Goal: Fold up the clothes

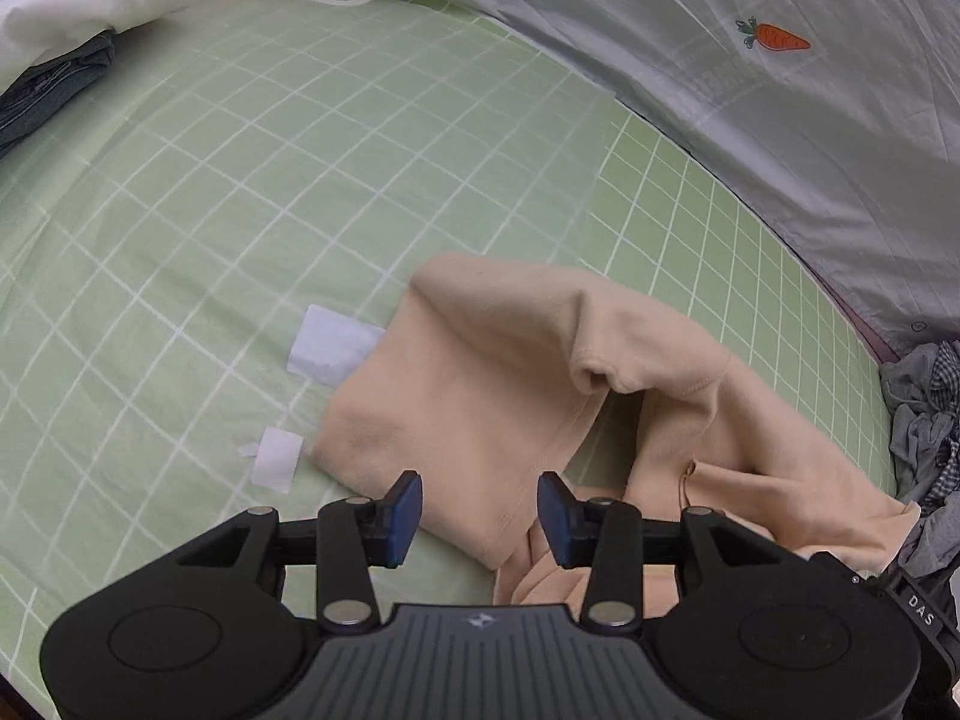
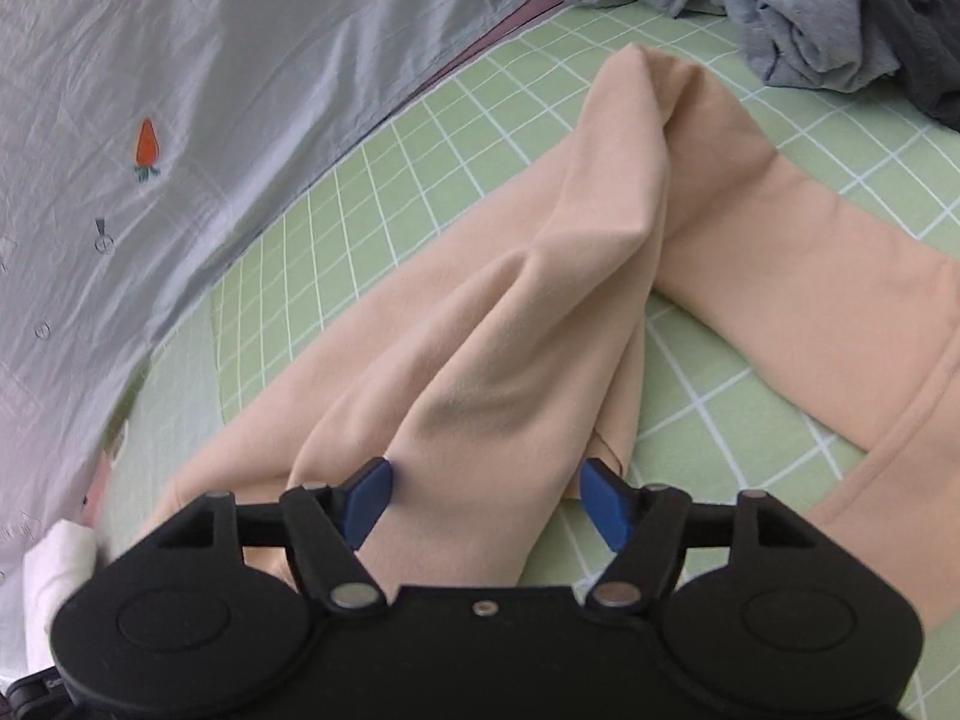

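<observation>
A green grid-patterned sheet covered the bed, with a grey carrot-print quilt along its far edge. A peach sweatshirt lay rumpled on the sheet — near a heap of grey clothes. The left gripper and right gripper hung above the sweatshirt, jaws apart, gripping nothing. Two white paper scraps lay just beside it.

Two black handheld grippers: the left gripper has a ribbed grey plate with a small logo; the right gripper is plain. Both have blue pads and silver pivot pins.
</observation>
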The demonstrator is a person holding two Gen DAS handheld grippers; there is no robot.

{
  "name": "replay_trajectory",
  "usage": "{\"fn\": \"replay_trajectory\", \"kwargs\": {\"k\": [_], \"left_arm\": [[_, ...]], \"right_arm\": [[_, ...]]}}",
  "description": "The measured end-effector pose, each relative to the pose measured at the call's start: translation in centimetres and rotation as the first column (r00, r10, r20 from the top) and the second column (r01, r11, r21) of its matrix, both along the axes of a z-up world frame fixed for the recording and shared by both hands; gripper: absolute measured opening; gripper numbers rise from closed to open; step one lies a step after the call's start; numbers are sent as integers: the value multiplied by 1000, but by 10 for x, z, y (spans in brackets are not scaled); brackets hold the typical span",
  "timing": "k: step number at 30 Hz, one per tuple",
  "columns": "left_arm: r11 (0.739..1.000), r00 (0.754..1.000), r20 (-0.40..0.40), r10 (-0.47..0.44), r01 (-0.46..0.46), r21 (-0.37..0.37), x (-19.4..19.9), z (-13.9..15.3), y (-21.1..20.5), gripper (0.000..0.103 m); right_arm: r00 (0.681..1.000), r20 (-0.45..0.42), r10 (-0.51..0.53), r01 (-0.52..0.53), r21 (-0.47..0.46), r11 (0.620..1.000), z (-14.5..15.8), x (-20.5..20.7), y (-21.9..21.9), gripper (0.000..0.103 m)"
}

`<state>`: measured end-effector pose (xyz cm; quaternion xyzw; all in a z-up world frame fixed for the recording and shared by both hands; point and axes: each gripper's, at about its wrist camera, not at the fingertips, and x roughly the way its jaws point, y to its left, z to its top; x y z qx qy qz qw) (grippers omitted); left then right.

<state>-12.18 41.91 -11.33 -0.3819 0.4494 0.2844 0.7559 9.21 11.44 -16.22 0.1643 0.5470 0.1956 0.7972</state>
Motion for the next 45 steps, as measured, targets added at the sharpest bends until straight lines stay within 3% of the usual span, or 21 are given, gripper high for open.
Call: {"fn": "replay_trajectory", "kwargs": {"k": [1,2,3,4,5,8,11,19,21,23,24,30,35,39,43,45], "left_arm": [[1000,1000,0,3,-3,-2,-7,1,-3,44],[1000,1000,-2,6,-6,-3,-13,1,-5,44],[1000,1000,-5,8,-8,-3,-19,2,-6,44],[1000,1000,-8,10,-10,-3,-24,3,-8,44],[1000,1000,-10,16,-16,-4,-29,3,-9,44],[1000,1000,-11,29,-29,-9,-40,4,-14,44],[1000,1000,-13,23,-24,-19,-44,3,-21,44],[997,999,-41,-34,31,-64,-47,-15,-48,44],[996,998,-37,-41,38,-80,-46,-17,-51,45],[995,999,-27,-41,38,-98,-45,-20,-53,47],[994,999,-18,-36,34,-108,-45,-21,-53,48],[987,1000,25,15,-11,-159,-42,-21,-52,50],[989,998,6,61,-59,-139,-38,-10,-45,50],[978,995,-4,101,-100,-185,-31,-16,-34,54],[973,998,-42,43,-51,-224,-13,-29,-35,55],[975,998,-51,21,-31,-220,-8,-34,-39,54]], "right_arm": [[1000,-1,22,-22,-22,1000,-3,0,6,64],[999,0,37,-37,-23,999,-5,-3,7,49],[999,4,43,-43,-3,999,-7,-5,5,41],[999,7,47,-47,22,999,-9,-7,2,23],[999,1,47,-47,39,998,-10,-10,-3,14],[1000,-18,16,-14,90,996,-5,-24,-27,11],[1000,-3,3,-3,97,995,2,-45,-51,10],[998,-32,-60,58,-82,995,-18,-75,-95,13],[998,6,-66,66,-106,992,-11,-80,-101,20],[996,62,-69,76,-118,990,0,-82,-105,42],[993,93,-72,82,-119,989,7,-83,-106,47],[975,218,34,-11,-108,994,34,-75,-83,53],[996,71,50,-48,-24,999,25,-55,-52,55],[995,-101,8,2,96,995,8,-40,-35,56],[981,-191,-27,47,103,994,-11,-30,-23,60],[978,-204,-37,59,102,993,-18,-28,-24,46]]}}
